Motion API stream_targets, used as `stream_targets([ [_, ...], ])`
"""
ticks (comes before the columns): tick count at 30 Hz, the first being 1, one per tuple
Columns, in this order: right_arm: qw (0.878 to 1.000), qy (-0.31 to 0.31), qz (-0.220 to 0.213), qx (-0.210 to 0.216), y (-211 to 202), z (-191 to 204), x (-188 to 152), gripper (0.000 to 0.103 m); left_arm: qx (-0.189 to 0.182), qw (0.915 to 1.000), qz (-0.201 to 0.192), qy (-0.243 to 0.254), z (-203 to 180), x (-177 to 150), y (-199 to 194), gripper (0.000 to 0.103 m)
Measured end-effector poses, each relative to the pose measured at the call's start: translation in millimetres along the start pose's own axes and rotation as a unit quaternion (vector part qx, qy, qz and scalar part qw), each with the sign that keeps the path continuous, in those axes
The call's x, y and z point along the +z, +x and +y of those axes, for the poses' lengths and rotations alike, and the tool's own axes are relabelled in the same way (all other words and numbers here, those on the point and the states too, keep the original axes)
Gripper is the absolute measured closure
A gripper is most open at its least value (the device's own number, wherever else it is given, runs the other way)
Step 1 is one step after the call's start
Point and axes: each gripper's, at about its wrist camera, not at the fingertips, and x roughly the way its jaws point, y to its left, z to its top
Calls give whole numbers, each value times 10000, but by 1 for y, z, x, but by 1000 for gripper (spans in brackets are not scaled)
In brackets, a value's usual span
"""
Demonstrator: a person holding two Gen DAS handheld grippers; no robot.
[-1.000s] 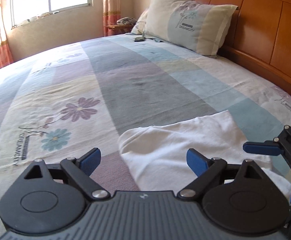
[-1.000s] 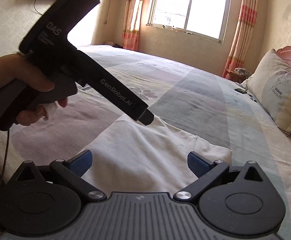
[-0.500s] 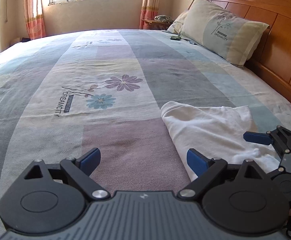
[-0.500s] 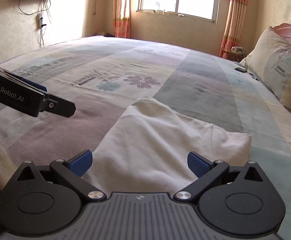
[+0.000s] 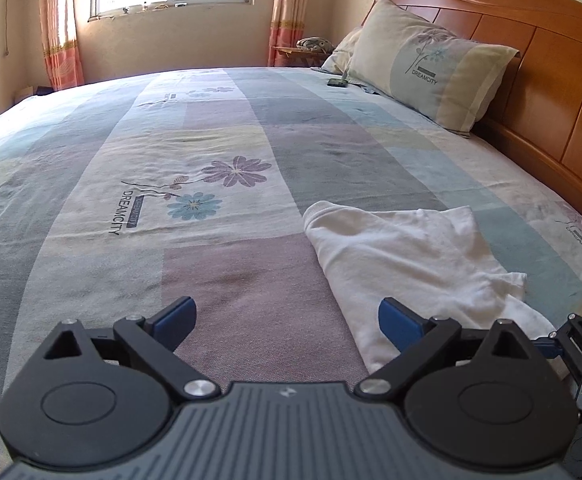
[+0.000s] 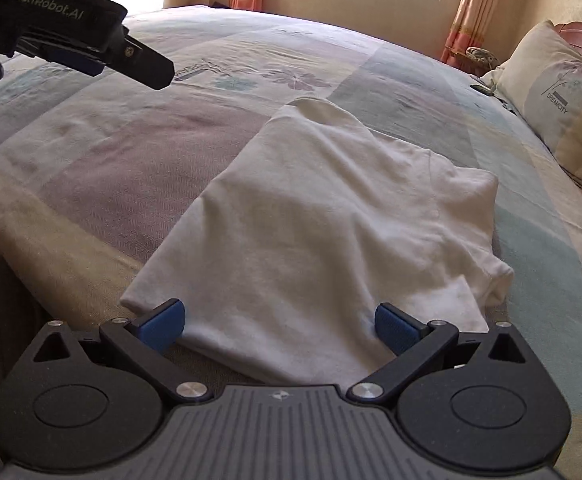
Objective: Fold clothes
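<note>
White shirt folded, flat on bed near its edge. Right hand-held gripper spread wide over shirt hem, empty. Left hand-held gripper wide open (over bare bedspread), empty.

White garment: we see soft matt cloth.
Bed sheet: woven, matt, creased.
Headboard: glossy wood.
Left tongs: matt black plastic.
</note>
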Motion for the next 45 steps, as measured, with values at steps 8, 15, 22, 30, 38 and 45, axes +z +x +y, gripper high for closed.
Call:
stream_targets([
  [8, 9991, 377, 101, -160, -8, -23, -4, 0, -99, 9998, 62, 166, -13, -1, -3, 5],
  [15, 9983, 552, -75, 149, -32, -32, -23, 0, -147, 9991, 179, 353, -29, 5, 6, 5],
  [22, 9957, 915, 30, 125, 0, -58, -14, 0, -84, 9978, 168, 639, -34, 3, 4, 5],
  [30, 9928, 685, -960, 222, -25, -70, 3, 0, -774, 9967, 253, 42, -25, 19, 28, 5],
  [38, 9935, 926, -628, 194, 41, -96, 26, 0, -1542, 9875, 326, -39, -51, 47, 70, 5],
  [45, 9921, 843, -903, 205, 39, -96, 1, 0, -2652, 9602, 827, 279, -109, 71, 144, 5],
])
